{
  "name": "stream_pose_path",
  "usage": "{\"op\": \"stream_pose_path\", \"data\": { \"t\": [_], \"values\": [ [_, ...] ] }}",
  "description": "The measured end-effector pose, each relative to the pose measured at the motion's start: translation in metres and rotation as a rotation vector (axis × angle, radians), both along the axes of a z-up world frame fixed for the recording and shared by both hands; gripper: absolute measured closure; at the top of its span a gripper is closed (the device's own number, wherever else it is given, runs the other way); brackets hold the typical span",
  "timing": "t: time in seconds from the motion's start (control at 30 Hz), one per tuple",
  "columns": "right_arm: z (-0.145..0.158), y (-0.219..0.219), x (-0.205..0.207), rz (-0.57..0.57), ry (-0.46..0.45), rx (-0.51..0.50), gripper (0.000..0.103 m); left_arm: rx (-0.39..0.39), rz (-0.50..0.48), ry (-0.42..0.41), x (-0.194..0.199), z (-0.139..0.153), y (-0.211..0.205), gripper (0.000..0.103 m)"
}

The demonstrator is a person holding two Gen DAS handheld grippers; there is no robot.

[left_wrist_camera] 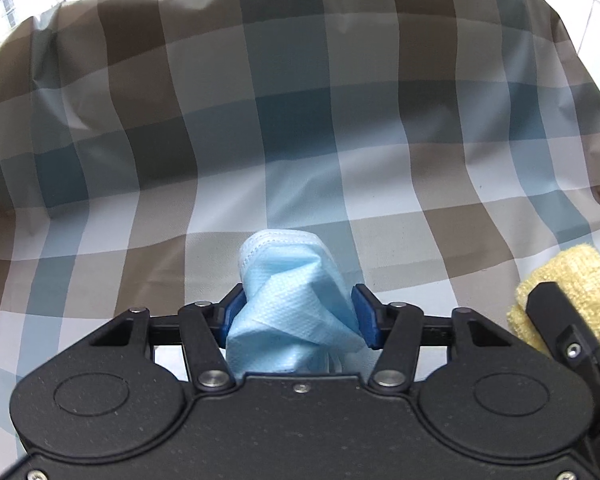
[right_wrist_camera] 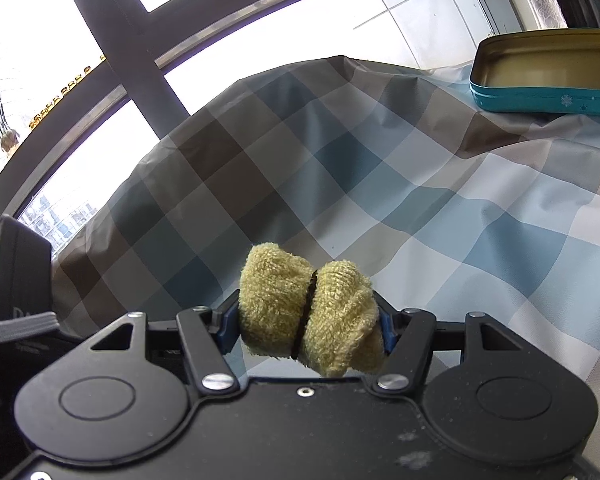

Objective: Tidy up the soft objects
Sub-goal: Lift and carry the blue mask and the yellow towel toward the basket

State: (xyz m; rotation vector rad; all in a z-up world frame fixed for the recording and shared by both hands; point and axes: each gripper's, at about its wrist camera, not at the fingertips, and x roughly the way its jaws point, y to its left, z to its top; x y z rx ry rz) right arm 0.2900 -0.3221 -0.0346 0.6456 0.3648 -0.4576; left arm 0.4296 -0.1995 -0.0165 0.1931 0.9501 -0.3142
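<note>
My left gripper (left_wrist_camera: 296, 312) is shut on a crumpled light-blue face mask (left_wrist_camera: 288, 280), held above the checked tablecloth (left_wrist_camera: 300, 120). My right gripper (right_wrist_camera: 306, 320) is shut on a rolled yellow towel (right_wrist_camera: 276, 300) bound by a dark band, also above the cloth. The same towel (left_wrist_camera: 572, 276) and part of the right gripper show at the right edge of the left wrist view, close beside the left gripper. An open teal tin (right_wrist_camera: 548, 72) with a gold inside stands on the cloth at the far right of the right wrist view.
The checked cloth (right_wrist_camera: 420, 184) covers the table and drapes over its far edge. A window with dark frame bars (right_wrist_camera: 116, 36) lies beyond. Part of the left gripper's body (right_wrist_camera: 16, 280) sits at the left edge of the right wrist view.
</note>
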Motion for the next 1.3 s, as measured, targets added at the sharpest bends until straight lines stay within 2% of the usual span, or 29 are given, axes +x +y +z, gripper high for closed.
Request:
{"op": "stream_pose_path", "data": {
  "t": [0.23,0.33,0.43,0.67,0.77,0.93,1.0,1.03,1.07,1.1,1.2,1.3],
  "values": [
    [0.001,0.004,0.001,0.008,0.009,-0.034,0.04,-0.093,-0.022,-0.089,-0.027,0.047,0.026,0.051],
    [0.001,0.005,0.001,0.017,0.01,-0.046,0.04,-0.086,-0.045,-0.1,-0.033,0.054,0.03,0.049],
    [0.002,0.006,0.002,0.012,0.016,-0.053,0.04,-0.027,-0.041,-0.111,-0.032,0.046,0.026,0.031],
    [0.002,0.007,0.003,0.003,0.018,-0.058,0.041,-0.019,-0.034,-0.037,-0.018,0.014,0.016,0.028],
    [0.002,0.006,0.003,0.003,0.018,-0.054,0.041,0.014,-0.023,-0.033,-0.01,0.001,0.008,0.022],
    [0.002,0.007,0.002,0.005,0.016,-0.06,0.041,0.037,-0.007,0.004,0.002,-0.016,0.001,0.022],
    [0.002,0.006,0.002,0.005,0.016,-0.057,0.041,0.057,-0.013,0.003,0.001,-0.021,-0.001,0.024],
    [0.002,0.007,0.002,0.004,0.016,-0.057,0.041,0.072,-0.017,-0.008,0.0,-0.021,-0.003,0.032],
    [0.002,0.007,0.002,0.005,0.016,-0.058,0.041,0.082,-0.021,-0.016,-0.001,-0.021,-0.003,0.05],
    [0.002,0.008,0.002,0.004,0.016,-0.059,0.041,0.08,-0.022,-0.004,-0.001,-0.022,-0.003,0.055],
    [0.002,0.008,0.002,0.002,0.017,-0.06,0.041,0.028,0.011,0.02,0.002,-0.018,0.006,0.057],
    [0.002,0.007,0.002,0.0,0.018,-0.059,0.041,0.017,0.025,-0.012,-0.002,-0.008,0.012,0.057]
  ]
}}
